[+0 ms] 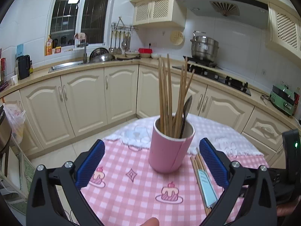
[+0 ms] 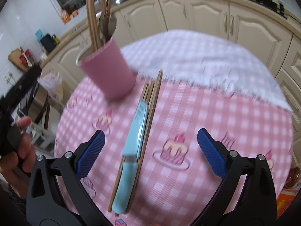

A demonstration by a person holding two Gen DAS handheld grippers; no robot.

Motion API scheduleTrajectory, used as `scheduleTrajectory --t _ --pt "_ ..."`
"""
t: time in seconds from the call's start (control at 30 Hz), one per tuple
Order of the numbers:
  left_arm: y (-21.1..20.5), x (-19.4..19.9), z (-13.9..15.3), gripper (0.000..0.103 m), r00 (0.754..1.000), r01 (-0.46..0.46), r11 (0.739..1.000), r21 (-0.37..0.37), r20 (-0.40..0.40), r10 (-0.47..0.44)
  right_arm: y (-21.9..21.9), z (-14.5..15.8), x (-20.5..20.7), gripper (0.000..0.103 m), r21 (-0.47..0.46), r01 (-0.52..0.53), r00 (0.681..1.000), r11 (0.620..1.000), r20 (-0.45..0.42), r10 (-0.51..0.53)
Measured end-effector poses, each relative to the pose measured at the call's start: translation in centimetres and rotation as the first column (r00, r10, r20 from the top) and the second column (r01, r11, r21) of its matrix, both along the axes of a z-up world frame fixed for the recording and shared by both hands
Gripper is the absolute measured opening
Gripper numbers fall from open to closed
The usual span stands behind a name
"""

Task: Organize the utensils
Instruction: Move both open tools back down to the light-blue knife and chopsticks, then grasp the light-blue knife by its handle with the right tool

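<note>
A pink cup [image 1: 170, 148] stands on the round table and holds several wooden chopsticks [image 1: 169, 96] and a dark spoon [image 1: 186, 113]. My left gripper [image 1: 152, 163] is open and empty, its jaws wide on either side of the cup, a little short of it. To the cup's right lie several chopsticks [image 1: 197, 167] and a light blue knife [image 1: 207, 190]. In the right wrist view the knife [image 2: 134, 143] lies on the chopsticks [image 2: 152, 101] between the jaws of my open, empty right gripper [image 2: 151, 148], which hovers above them. The cup [image 2: 109, 69] is at the upper left.
The table has a pink checked cloth [image 1: 131, 188] with a white towel [image 1: 222, 131] over its far part. Cream kitchen cabinets [image 1: 84, 98], a sink and a stove with a steel pot [image 1: 205, 47] stand behind. A plastic bag [image 1: 15, 120] hangs at left.
</note>
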State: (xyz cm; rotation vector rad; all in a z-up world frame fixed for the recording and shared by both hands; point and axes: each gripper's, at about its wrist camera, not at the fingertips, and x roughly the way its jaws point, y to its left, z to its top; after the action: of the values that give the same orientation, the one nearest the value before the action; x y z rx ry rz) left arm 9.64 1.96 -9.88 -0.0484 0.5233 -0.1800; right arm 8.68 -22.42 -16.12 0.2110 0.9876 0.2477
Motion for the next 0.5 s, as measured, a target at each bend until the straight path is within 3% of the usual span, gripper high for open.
scheduleTrajectory --t 0.07,0.33,0.4,0.5 --pt "0.0 -0.1 -0.6 0.098 1.000 -0.001 1.000 -0.003 -0.021 0.001 0.9 -0.7 -0.5 0.096 -0.029 -0.021 1.000 0.999 -0.018 0.020" --pt "-0.4 -0.1 -3.0 0.098 0.995 -0.002 1.000 0.011 -0.102 0.003 3.3 -3.0 -2.1 0.062 -0.085 -0.135 0.988 0.987 -0.090 0.127" --pt "-0.7 -0.1 -3.6 0.098 0.992 0.005 1.000 0.021 -0.126 -0.002 3.6 -3.1 -2.6 0.057 -0.132 -0.153 0.987 0.979 -0.075 0.144" --pt "-1.4 -0.1 -4.6 0.098 0.986 0.025 0.999 0.042 -0.163 -0.018 2.7 -3.0 -2.6 0.045 -0.121 -0.148 0.988 0.982 -0.071 0.140"
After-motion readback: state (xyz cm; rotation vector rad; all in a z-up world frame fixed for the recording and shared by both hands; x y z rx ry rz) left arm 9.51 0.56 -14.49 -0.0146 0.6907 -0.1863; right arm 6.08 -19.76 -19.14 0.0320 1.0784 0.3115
